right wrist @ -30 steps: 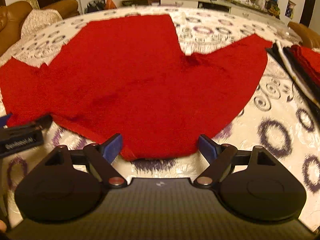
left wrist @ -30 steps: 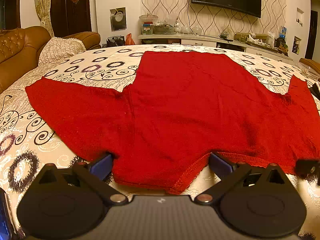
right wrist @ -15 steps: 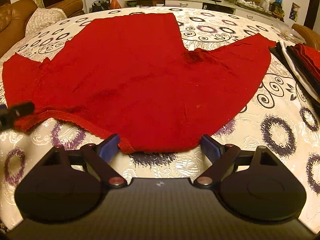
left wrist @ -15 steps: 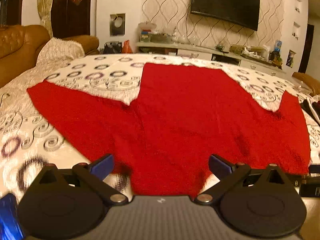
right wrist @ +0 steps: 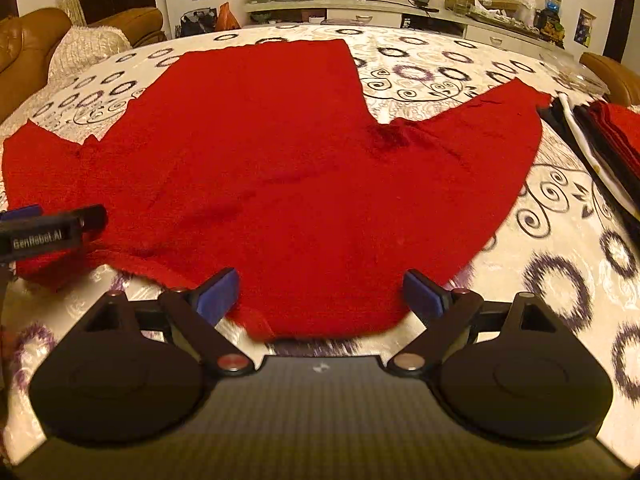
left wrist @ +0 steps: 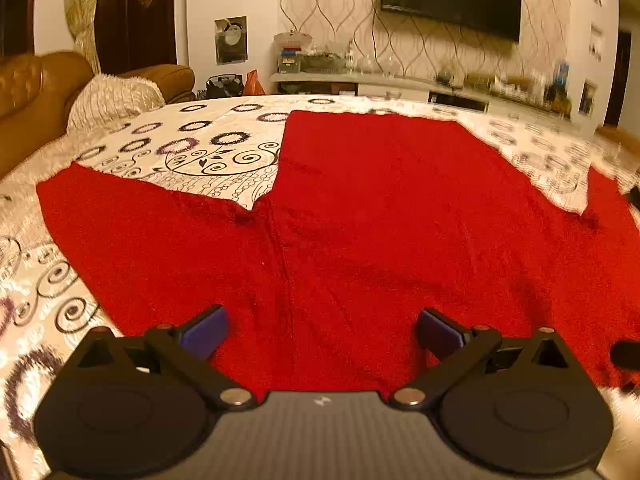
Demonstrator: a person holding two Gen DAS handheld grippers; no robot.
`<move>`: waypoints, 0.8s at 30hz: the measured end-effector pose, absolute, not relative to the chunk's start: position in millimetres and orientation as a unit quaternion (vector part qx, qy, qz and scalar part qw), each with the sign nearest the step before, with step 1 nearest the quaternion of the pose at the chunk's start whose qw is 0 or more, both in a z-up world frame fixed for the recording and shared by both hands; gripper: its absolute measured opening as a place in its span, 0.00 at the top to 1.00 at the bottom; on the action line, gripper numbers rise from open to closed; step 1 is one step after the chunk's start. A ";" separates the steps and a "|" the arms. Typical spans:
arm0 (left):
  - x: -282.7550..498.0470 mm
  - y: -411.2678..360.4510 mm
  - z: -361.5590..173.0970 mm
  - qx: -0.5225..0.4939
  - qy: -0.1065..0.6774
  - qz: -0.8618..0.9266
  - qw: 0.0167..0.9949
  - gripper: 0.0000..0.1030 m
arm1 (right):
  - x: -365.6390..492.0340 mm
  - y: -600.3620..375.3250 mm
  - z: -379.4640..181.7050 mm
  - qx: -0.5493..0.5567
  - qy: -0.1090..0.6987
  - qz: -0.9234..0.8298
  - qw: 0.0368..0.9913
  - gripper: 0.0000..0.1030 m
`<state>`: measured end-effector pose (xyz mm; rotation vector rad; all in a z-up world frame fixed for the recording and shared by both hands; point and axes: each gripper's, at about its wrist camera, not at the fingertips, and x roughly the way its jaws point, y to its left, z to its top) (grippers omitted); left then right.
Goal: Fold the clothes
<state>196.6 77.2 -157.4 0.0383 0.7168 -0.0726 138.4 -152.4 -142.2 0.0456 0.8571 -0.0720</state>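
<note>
While sweater lies flat, hem partly hidden.

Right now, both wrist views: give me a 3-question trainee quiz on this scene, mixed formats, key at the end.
1. True or false: the red sweater lies spread flat on the patterned cover.
2. Multiple choice: the right gripper is A) shut on the sweater's near edge, B) open, its fingers either side of that edge, C) out of view.
3. Fill in: the stack of folded clothes lies on the sweater's ____ side in the right wrist view.

Key: 1 true; 2 B; 3 right.
</note>
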 end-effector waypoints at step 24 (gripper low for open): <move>196.2 73.9 -156.9 0.025 0.354 -0.034 0.934 0.00 | 140.9 -146.9 -149.0 0.023 0.422 -0.046 0.905 0.07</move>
